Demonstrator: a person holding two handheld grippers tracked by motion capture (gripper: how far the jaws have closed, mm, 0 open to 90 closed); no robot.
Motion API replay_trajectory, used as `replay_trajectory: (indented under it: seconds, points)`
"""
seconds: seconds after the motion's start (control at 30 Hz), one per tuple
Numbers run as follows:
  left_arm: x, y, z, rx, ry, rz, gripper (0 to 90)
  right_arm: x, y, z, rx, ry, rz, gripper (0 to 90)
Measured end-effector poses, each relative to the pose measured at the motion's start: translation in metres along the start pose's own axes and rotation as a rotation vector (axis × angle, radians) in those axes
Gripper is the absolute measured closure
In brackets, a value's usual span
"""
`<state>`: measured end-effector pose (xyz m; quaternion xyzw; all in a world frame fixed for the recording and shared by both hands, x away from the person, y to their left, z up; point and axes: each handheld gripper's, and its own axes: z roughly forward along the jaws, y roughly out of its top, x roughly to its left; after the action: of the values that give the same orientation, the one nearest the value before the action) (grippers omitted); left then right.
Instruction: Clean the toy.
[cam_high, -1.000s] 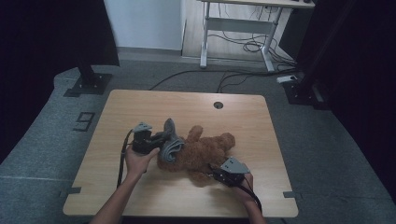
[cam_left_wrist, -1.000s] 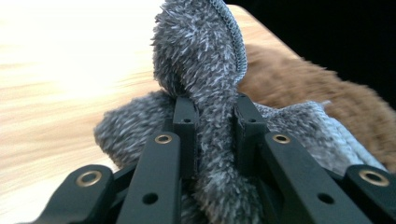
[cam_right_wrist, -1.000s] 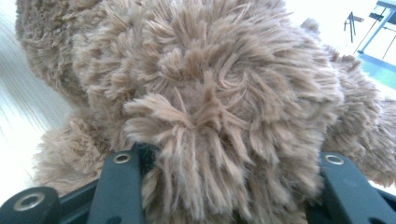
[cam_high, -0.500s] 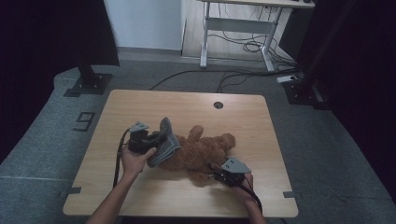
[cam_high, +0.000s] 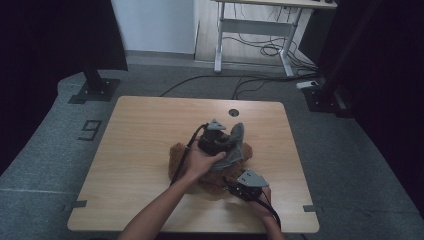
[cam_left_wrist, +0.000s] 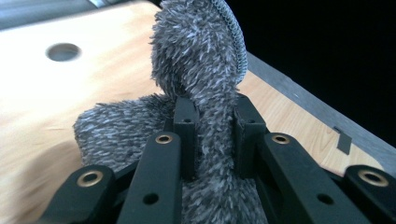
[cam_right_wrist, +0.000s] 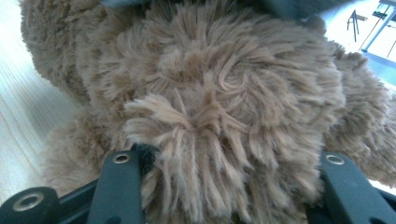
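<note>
Bear (cam_high: 200, 181) (brown plush): lies on surface (cam_high: 140, 150), one limb clamped in right tongs (cam_high: 234, 190). Grey fleece garment (cam_high: 235, 145): pinched shut in left tongs (cam_high: 227, 144), held over bear. Dressing judged barely begun; garment not yet on the toy.

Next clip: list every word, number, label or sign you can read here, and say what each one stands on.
"9": a single dark numeral marked on the grey floor covering, left of the wooden table, seen in the high view.
No other text: the brown plush toy, the grey fuzzy cloth and both claws carry no readable label.
</note>
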<state>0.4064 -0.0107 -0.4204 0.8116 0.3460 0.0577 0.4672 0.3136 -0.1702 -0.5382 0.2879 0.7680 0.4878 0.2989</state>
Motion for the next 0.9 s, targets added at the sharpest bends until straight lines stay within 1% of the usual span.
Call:
replay_trajectory:
  seconds: [0.03,0.07,0.1,0.13,0.17,0.23,0.27,0.33,0.4,0.5,0.57,0.6,0.63,0.67,0.73,0.83,0.87,0.9]
  points:
    - [-0.001,0.000,0.008,0.022,0.009,0.009,75.1,0.000,0.000,0.000,-0.001,-0.002,-0.004,48.4]
    - [-0.002,-0.002,0.016,0.045,0.026,0.017,75.1,0.001,0.000,0.000,-0.002,-0.003,-0.004,48.4]
    - [-0.001,-0.006,0.023,0.077,0.041,0.021,74.9,0.000,-0.001,-0.001,0.000,-0.002,-0.006,48.3]
    - [0.001,-0.010,0.028,0.094,0.044,0.011,74.7,0.000,-0.001,-0.001,0.001,-0.001,-0.005,48.3]
    - [0.005,-0.015,0.030,0.093,0.038,-0.009,74.6,0.000,-0.001,0.000,0.003,0.001,-0.007,48.3]
    - [0.013,-0.020,0.025,0.083,0.017,-0.054,74.8,0.000,-0.002,0.000,0.008,0.006,-0.008,48.4]
    - [0.016,-0.021,0.022,0.079,0.017,-0.062,74.8,0.000,-0.002,0.001,0.008,0.008,-0.008,48.4]
    - [0.020,-0.023,0.015,0.077,0.030,-0.067,74.8,0.000,-0.002,0.001,0.009,0.005,-0.015,48.4]
    - [0.025,-0.026,0.006,0.076,0.047,-0.063,74.9,0.001,-0.002,0.001,0.007,0.003,-0.012,48.4]
    - [0.034,-0.032,-0.007,0.073,0.089,-0.049,75.0,0.001,-0.002,0.001,0.008,0.002,-0.002,48.4]
    - [0.040,-0.039,-0.019,0.067,0.115,-0.039,75.0,0.000,-0.002,0.001,0.007,0.002,0.002,48.4]
    - [0.045,-0.045,-0.027,0.055,0.119,-0.040,75.0,0.000,-0.003,0.001,0.006,0.001,0.005,48.4]
    - [0.047,-0.049,-0.033,0.046,0.113,-0.041,75.0,0.000,-0.003,0.001,0.006,0.001,0.007,48.4]
    - [0.050,-0.054,-0.040,0.025,0.105,-0.048,74.9,0.000,-0.002,0.001,0.006,0.001,0.006,48.4]
    - [0.053,-0.065,-0.056,-0.013,0.104,-0.049,74.9,0.000,-0.003,0.001,0.006,0.000,0.004,48.4]
    - [0.058,-0.074,-0.073,-0.041,0.133,-0.040,74.8,0.000,-0.003,0.001,0.003,-0.002,0.009,48.3]
    - [0.062,-0.077,-0.079,-0.046,0.144,-0.044,74.8,0.000,-0.003,0.002,0.002,-0.003,0.010,48.3]
    - [0.067,-0.080,-0.085,-0.050,0.152,-0.057,74.8,0.000,-0.003,0.002,0.002,-0.004,0.013,48.4]
